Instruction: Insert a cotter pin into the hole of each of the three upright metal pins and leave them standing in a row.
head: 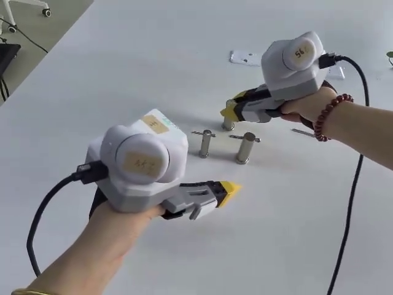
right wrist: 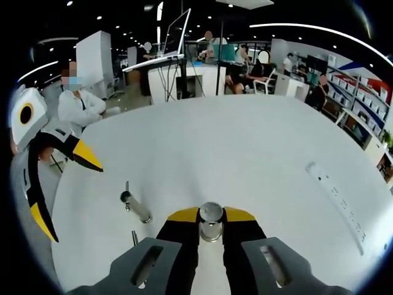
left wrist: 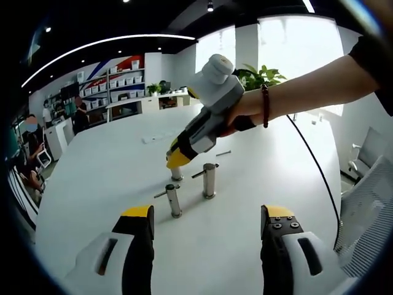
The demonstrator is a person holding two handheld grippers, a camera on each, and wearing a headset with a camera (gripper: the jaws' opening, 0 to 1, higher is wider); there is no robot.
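Observation:
Three upright metal pins stand close together on the white table. The near two, the left pin (head: pixel 205 142) and the right pin (head: pixel 245 147), each carry a cotter pin through the top. My right gripper (head: pixel 229 112) comes in from the right onto the far pin (head: pixel 228 123). In the right gripper view that far pin (right wrist: pixel 210 222) sits between the yellow-tipped jaws, which press on its sides. A loose cotter pin (head: pixel 302 131) lies by the right hand. My left gripper (head: pixel 228 189) hovers in front of the row, and its jaws (left wrist: pixel 209 212) stand wide apart with nothing between them.
A flat white strip (head: pixel 245 58) lies at the back of the table (head: pixel 123 55). Black cables trail from both grippers. Beyond the table are people at desks, shelves and a plant.

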